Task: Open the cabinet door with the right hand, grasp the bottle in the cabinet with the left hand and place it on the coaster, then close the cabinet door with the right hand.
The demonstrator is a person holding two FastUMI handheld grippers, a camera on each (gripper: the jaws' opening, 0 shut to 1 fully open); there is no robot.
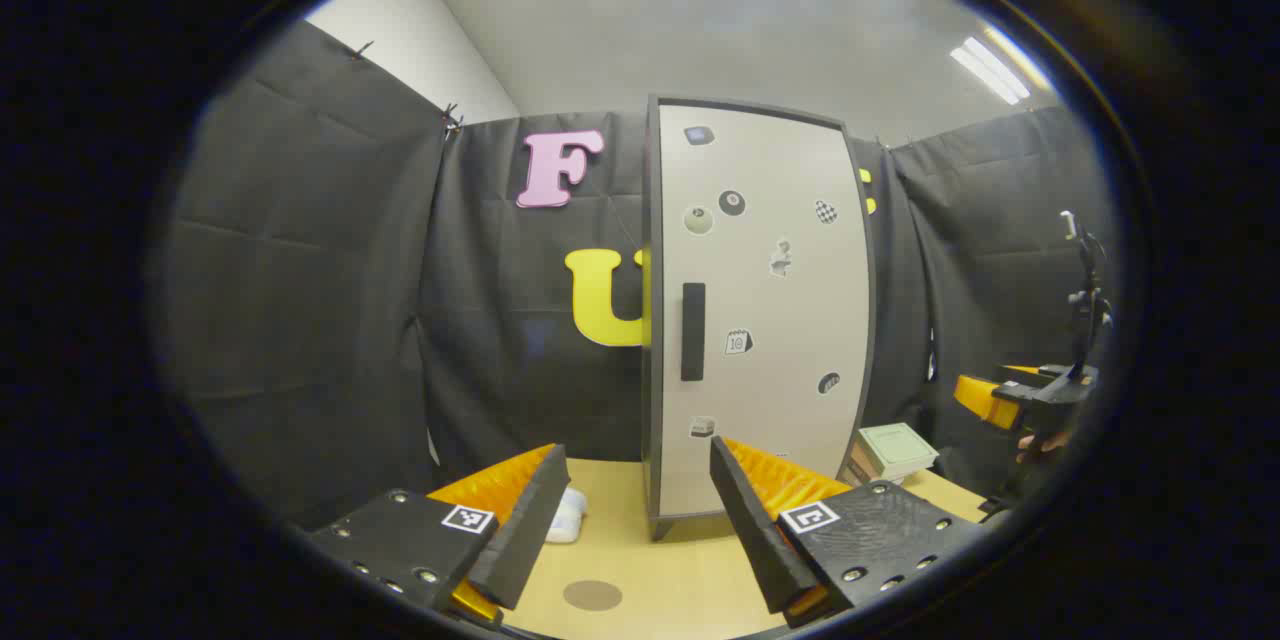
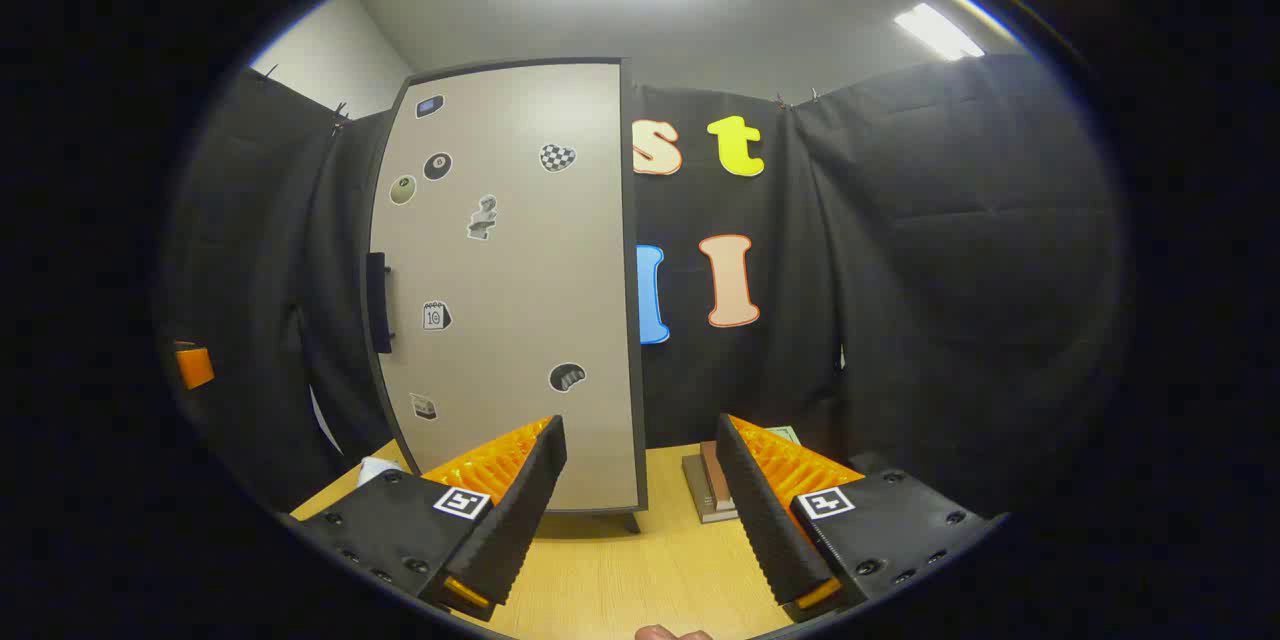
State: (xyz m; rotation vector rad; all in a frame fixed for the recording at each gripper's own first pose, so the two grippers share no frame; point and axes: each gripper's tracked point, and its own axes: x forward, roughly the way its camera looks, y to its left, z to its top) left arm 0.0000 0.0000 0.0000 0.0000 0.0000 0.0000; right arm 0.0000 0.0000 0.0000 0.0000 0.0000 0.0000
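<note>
The cabinet (image 1: 760,320) stands upright on the tabletop (image 1: 660,570), against the booth's black cloth wall. Its door (image 2: 520,280) is shut, with stickers scattered over its face, so the opening step is judged not yet begun. The bottle is taken to be inside, behind the door; it cannot be confirmed.

A stack of books (image 1: 893,452) lies on the tabletop just to the right of the cabinet. A small white object (image 1: 567,516) lies near the cabinet's left foot; what it is cannot be told.

The right gripper (image 2: 635,495) is held in front of the cabinet, well apart from it, fingers spread wide and empty. The left gripper (image 1: 635,510) likewise faces the door, fingers wide, nothing between them.

The handle (image 1: 692,331), a dark vertical bar, sits near the door's left edge at mid-height. The coaster (image 1: 592,595), a flat round disc, lies on the tabletop in front of the cabinet, between the left fingers, bare.

The next move is judged to call for the right gripper to be brought leftward and up to the handle, closed around it, and the door swung out.
</note>
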